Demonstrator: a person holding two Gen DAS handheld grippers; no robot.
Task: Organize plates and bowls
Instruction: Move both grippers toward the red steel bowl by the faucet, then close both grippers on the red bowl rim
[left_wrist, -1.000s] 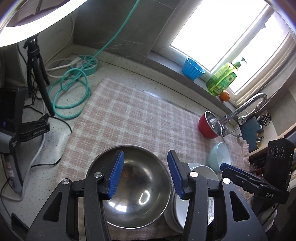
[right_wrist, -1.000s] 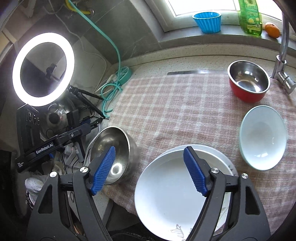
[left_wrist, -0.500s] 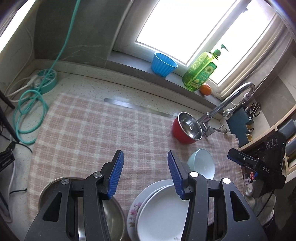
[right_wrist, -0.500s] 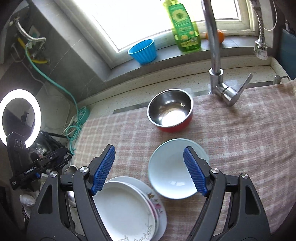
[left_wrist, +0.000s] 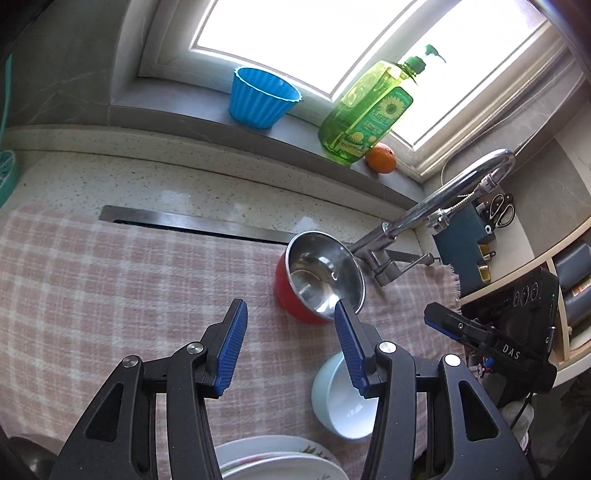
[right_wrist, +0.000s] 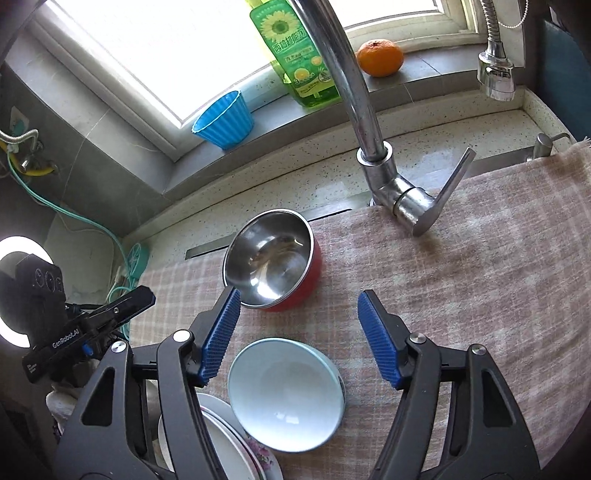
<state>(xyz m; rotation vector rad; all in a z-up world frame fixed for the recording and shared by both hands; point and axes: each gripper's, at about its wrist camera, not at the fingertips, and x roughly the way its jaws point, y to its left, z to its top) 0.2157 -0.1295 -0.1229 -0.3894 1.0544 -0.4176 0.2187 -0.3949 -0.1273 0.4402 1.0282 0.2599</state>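
A red bowl with a steel inside (left_wrist: 320, 277) (right_wrist: 272, 256) stands on the checked cloth (left_wrist: 110, 288) (right_wrist: 461, 266) near the tap. A pale blue bowl (left_wrist: 341, 400) (right_wrist: 286, 393) sits closer to me. A stack of white plates (left_wrist: 273, 459) (right_wrist: 225, 439) lies at the near edge, partly hidden by the grippers. My left gripper (left_wrist: 290, 328) is open and empty above the cloth, left of the red bowl. My right gripper (right_wrist: 298, 317) is open and empty above the pale blue bowl.
A chrome tap (right_wrist: 369, 122) (left_wrist: 443, 199) rises behind the red bowl. On the sill stand a blue cup (left_wrist: 260, 98) (right_wrist: 223, 120), a green soap bottle (left_wrist: 365, 118) (right_wrist: 295, 51) and an orange (left_wrist: 381, 158) (right_wrist: 380, 57). A ring light (right_wrist: 14, 291) is at left.
Both grippers have swung right and forward, from the steel bowl and plates toward the red and pale blue bowls. Both stayed open and empty.
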